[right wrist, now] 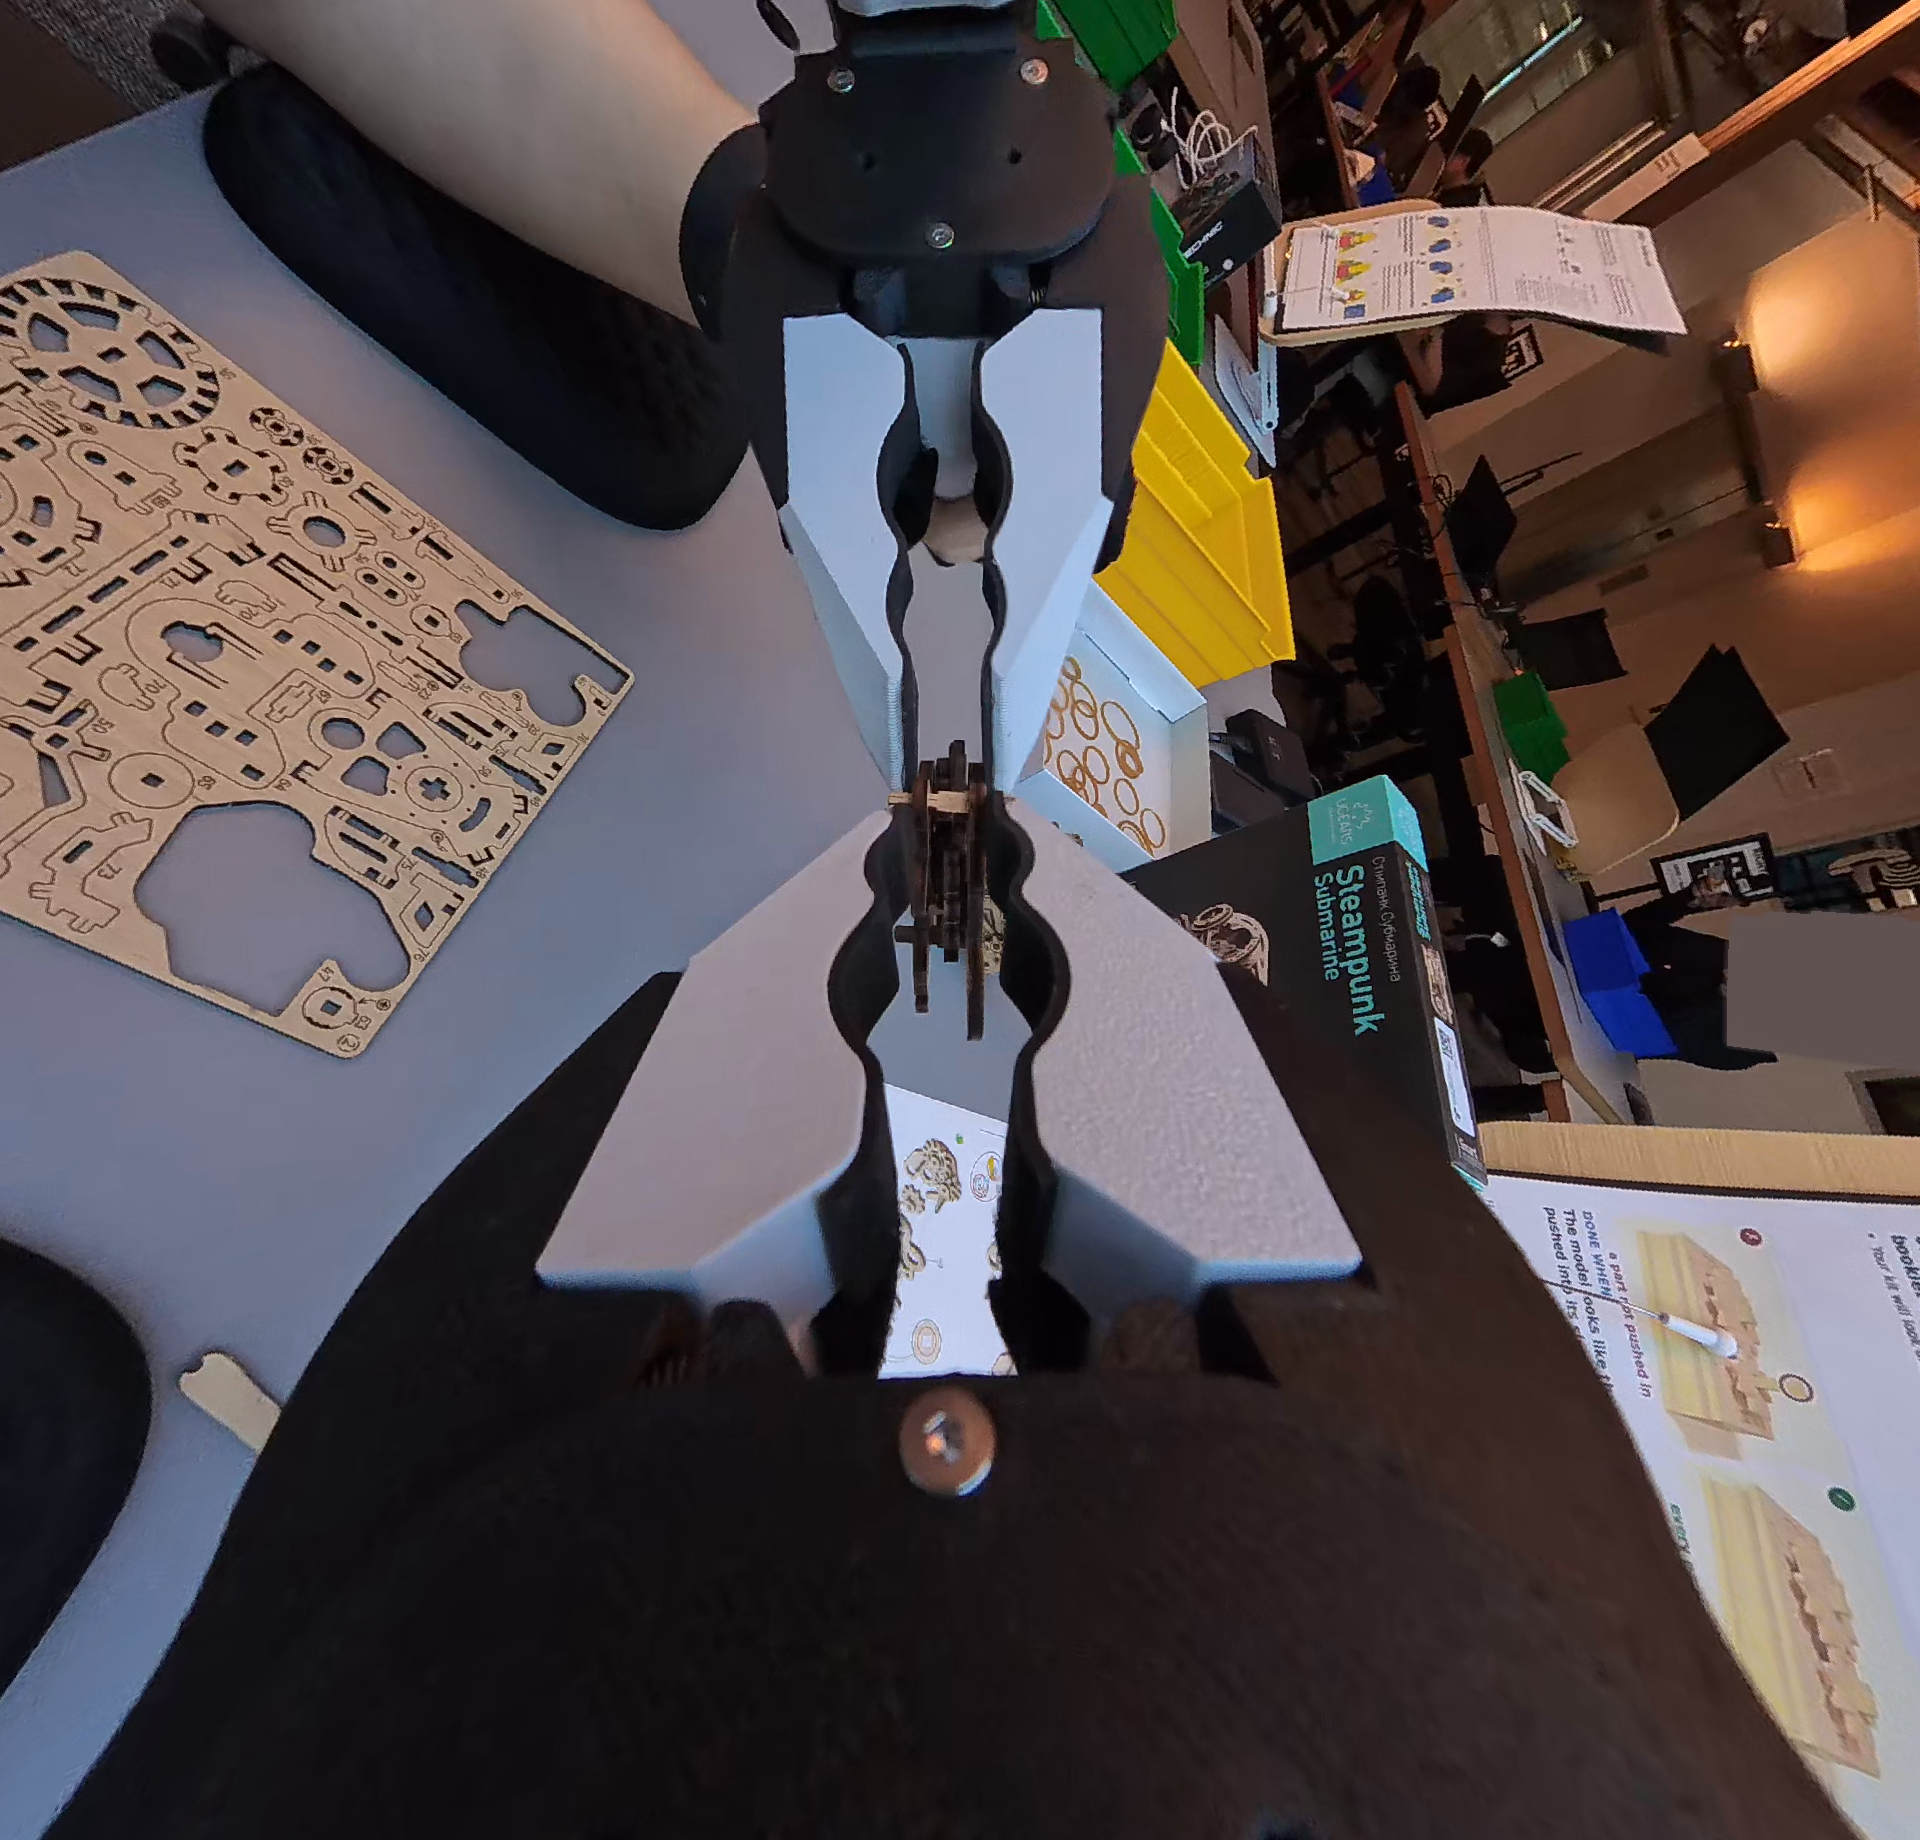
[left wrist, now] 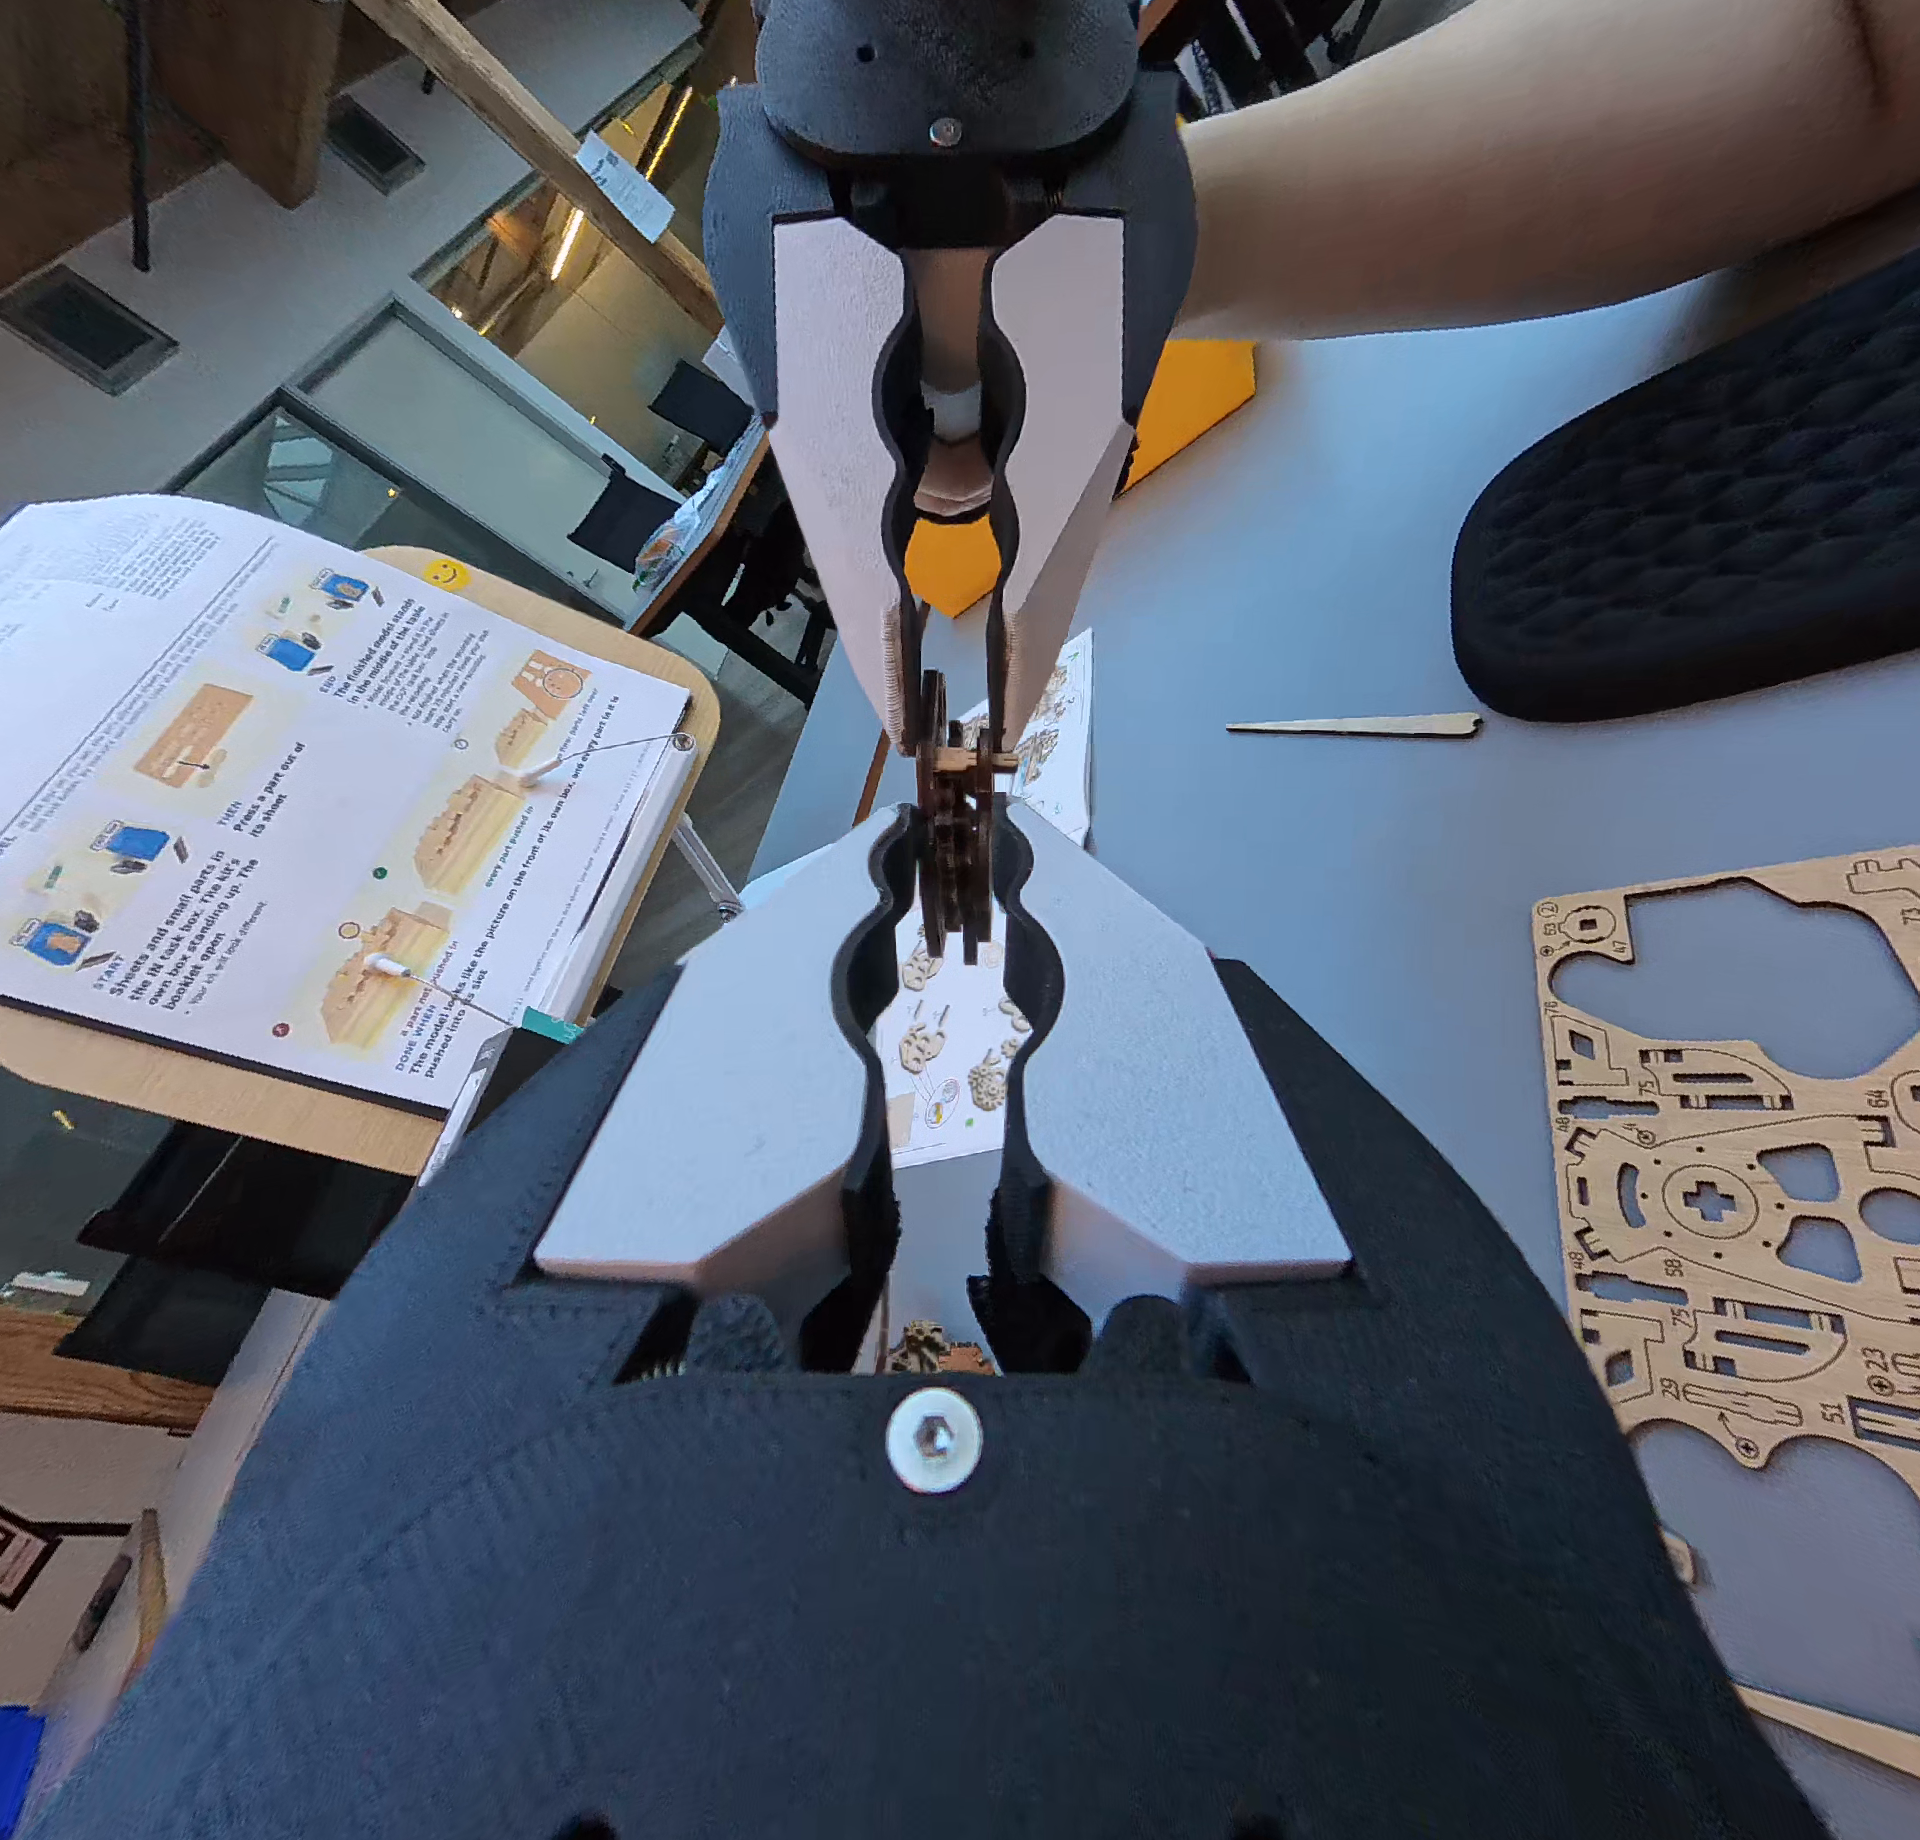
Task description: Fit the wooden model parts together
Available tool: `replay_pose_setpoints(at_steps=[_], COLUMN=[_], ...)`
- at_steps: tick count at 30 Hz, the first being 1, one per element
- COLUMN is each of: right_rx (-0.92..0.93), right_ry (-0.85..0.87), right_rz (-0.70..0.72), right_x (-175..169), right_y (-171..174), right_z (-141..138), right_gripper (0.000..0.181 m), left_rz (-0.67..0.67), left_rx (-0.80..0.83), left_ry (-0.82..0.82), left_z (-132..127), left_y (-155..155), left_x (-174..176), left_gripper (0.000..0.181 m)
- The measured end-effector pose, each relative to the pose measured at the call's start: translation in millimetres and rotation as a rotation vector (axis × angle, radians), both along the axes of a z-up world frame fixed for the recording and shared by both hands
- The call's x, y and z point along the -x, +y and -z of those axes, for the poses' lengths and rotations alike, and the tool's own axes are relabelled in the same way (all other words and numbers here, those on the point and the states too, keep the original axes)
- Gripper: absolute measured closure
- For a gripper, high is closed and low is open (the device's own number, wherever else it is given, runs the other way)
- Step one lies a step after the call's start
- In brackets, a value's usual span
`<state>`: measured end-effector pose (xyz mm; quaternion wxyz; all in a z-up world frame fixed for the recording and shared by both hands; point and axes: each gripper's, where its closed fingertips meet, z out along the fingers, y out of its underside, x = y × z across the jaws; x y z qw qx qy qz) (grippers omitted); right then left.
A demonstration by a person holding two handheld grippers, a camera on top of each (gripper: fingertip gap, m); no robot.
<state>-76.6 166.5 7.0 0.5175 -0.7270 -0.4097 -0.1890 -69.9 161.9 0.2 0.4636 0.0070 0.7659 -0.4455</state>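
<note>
Mid-frame, left claw (left wrist: pixel 951 834) and right claw (right wrist: pixel 940 834) both clamp the wooden gear assembly (left wrist: pixel 951 855) above the desk (left wrist: pixel 1299 907).

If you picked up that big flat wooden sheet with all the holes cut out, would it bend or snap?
The wooden sheet looks very thin, so it would probably flex a little. Large cut-outs leave narrow strips, which seem likely to crack if it is lifted by one corner. It is probably light for its size, and lying flat on the table, hard to pinch.

Beside you, a white printed instruction sheet (left wrist: pixel 312 803) lies on a pale wooden clipboard (left wrist: pixel 125 1073); your grey bench (left wrist: pixel 1351 564) carries a black padded wrist rest (left wrist: pixel 1704 533), and yellow plastic bins (right wrist: pixel 1205 543) stand behind it
</note>
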Motion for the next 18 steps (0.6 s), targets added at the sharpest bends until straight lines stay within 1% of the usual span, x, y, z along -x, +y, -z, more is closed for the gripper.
replay_pose_setpoints(at_steps=[9, 18], right_rx=[0.028, 0.062], right_ry=[0.016, 0.095], right_rz=[0.042, 0.061], right_x=[-0.1, -1.5], right_y=[3.4, 3.7], right_z=[1.5, 1.0], right_gripper=[0.166, 0.167], left_rz=[-0.041, -0.06], left_rx=[-0.066, -0.074], left_ry=[-0.008, 0.047], left_z=[1.9, 3.0], left_y=[2.9, 3.1], left_x=[-2.3, -3.0], left_gripper=[0.17, 0.17])
